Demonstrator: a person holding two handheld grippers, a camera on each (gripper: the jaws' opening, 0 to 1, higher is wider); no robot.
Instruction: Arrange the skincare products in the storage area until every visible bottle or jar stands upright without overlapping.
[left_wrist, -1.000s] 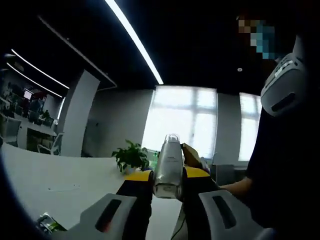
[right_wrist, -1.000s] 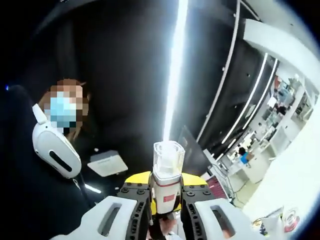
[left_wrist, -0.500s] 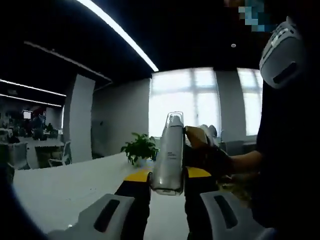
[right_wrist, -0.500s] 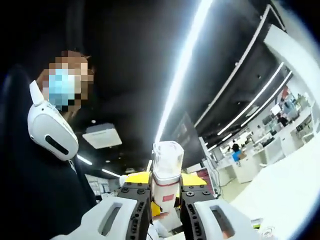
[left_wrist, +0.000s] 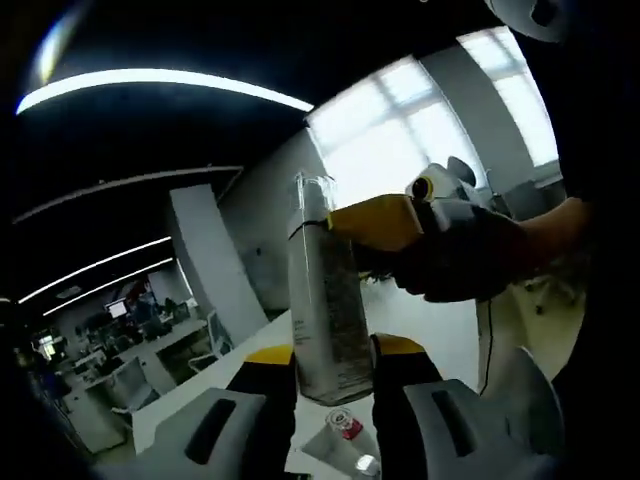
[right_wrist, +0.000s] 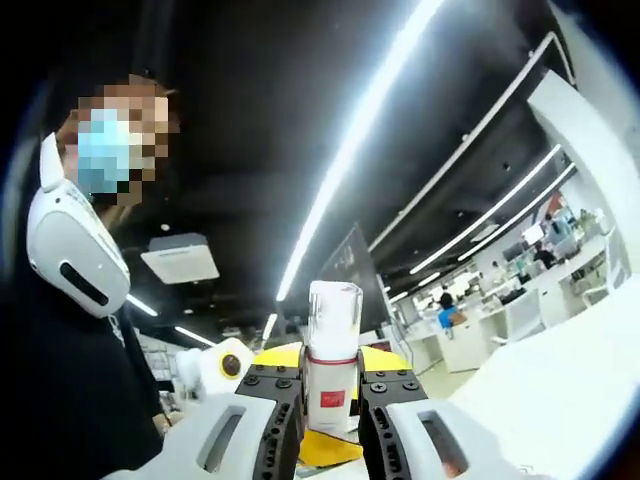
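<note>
1. Both tongs are clenched on bottles and raised off the table, pointing up toward the ceiling lights rather than down at any storage area.

2. Left gripper view: the left gripper (left_wrist: 333, 385) clamps the lower part of a tall clear bottle (left_wrist: 325, 300) between its 2 jaws. The bottle stands along the jaws, cap end away from the camera, so it looks ready to be set down on its base.

3. Same view: the right gripper (left_wrist: 385, 222), yellow and white, comes in from the right, held by a gloved hand (left_wrist: 470, 260). It sits just behind the tall bottle's upper half; whether they touch I cannot tell.

4. Same view: a small bottle with a red label (left_wrist: 345, 425) lies low between the jaws on the white table (left_wrist: 440, 330). It seems to lie on its side, though it is partly hidden and small.

5. Right gripper view: the right gripper (right_wrist: 333, 405) grips a short white bottle (right_wrist: 332, 360) with a clear cap and a red label, held straight along the jaws. My guess is that both bottles are in transit.

6. Same view: the bottle's base is hidden behind the jaws. A round yellow-and-white part (right_wrist: 222, 368) at lower left may belong to the left gripper. The storage area itself is cut off, so progress is hard to judge.
</note>
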